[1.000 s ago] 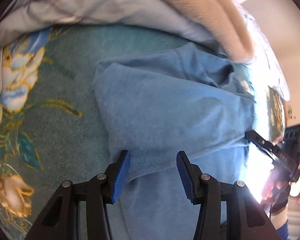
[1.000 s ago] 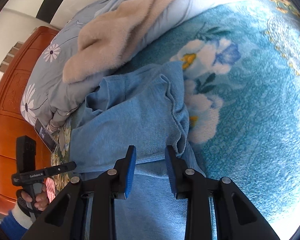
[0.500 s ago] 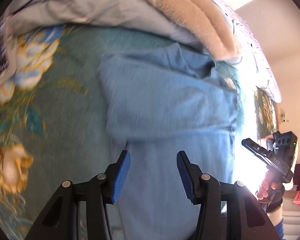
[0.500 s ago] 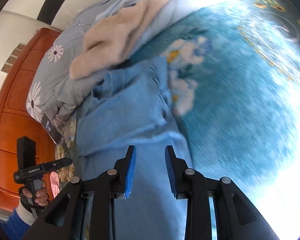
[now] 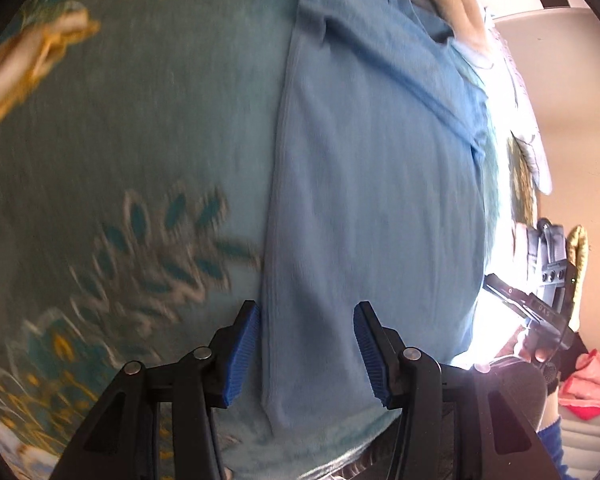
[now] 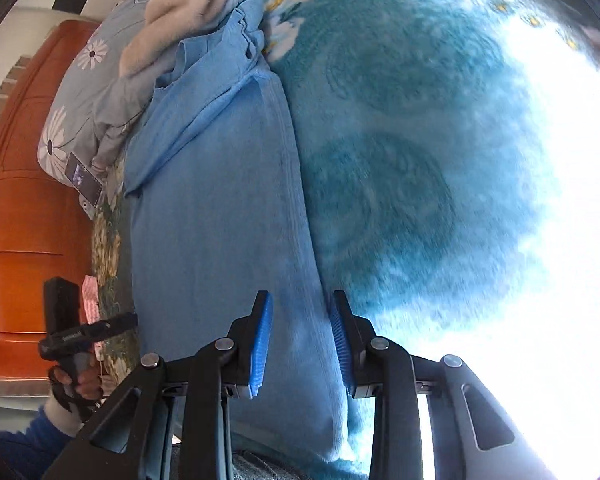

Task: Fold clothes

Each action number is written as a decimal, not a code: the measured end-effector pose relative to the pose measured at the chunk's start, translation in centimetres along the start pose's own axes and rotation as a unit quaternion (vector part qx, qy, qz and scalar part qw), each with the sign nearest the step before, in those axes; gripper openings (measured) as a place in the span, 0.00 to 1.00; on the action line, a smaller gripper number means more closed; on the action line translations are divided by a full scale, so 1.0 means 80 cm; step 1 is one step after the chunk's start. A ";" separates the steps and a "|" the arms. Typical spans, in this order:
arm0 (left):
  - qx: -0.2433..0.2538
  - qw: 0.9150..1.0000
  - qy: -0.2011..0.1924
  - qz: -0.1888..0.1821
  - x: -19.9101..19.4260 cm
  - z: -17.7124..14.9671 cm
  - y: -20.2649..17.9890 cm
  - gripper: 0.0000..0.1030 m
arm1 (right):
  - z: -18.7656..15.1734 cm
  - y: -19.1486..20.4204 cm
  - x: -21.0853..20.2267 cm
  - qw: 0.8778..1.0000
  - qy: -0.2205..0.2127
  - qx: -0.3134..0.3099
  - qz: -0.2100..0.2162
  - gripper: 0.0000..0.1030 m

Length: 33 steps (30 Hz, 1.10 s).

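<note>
A light blue shirt (image 5: 372,184) lies flat on a teal floral bedspread (image 5: 132,128), folded into a long strip with its sleeves turned in at the far end. My left gripper (image 5: 306,350) is open and empty, its blue pads straddling the shirt's left edge near the hem. My right gripper (image 6: 300,340) is open and empty over the same shirt (image 6: 216,208), straddling its right edge near the hem. Each gripper shows in the other's view, the right one (image 5: 540,312) and the left one (image 6: 80,332).
A beige fluffy blanket (image 6: 180,4) and a grey daisy-print duvet (image 6: 88,92) are piled beyond the shirt's collar end. An orange wooden headboard (image 6: 24,216) stands at the left. The bedspread (image 6: 400,160) stretches right into bright glare. Pink cloth (image 5: 588,384) lies off the bed.
Both grippers have drawn back along the shirt from the folded sleeve area to the hem end. The shirt now stretches away from both, lying in a narrow strip.
</note>
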State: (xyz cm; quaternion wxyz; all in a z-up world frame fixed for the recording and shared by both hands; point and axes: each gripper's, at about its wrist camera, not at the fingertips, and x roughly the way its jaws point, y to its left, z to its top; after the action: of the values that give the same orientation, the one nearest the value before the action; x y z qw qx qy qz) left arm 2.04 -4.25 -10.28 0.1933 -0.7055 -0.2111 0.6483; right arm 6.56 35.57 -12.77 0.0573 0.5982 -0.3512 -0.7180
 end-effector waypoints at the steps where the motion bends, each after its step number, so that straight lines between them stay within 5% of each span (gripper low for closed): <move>1: -0.001 1.000 0.002 -0.006 0.002 -0.005 0.000 0.54 | -0.004 -0.004 -0.001 1.000 0.004 0.003 0.008 0.30; 18: -0.023 0.995 0.028 -0.094 0.013 -0.030 0.017 0.54 | -0.062 -0.043 -0.001 0.996 0.037 0.042 0.072 0.30; 22: -0.034 0.992 0.031 -0.115 0.011 -0.039 0.027 0.53 | -0.063 -0.038 0.004 0.996 0.046 0.035 0.061 0.13; 27: -0.019 0.996 0.023 -0.087 0.011 -0.046 0.033 0.08 | -0.060 -0.030 0.004 0.996 0.044 0.027 0.069 0.04; 33: -0.046 0.987 -0.019 -0.155 -0.020 -0.041 0.044 0.07 | -0.043 -0.010 -0.022 0.992 -0.005 0.023 0.122 0.03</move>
State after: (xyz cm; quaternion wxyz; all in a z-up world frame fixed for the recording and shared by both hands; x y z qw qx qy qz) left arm 5.39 -8.09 -10.62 0.2544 -0.6600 -0.3509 0.6137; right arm 10.40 35.57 -11.90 0.1287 0.5483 -0.4386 -0.7003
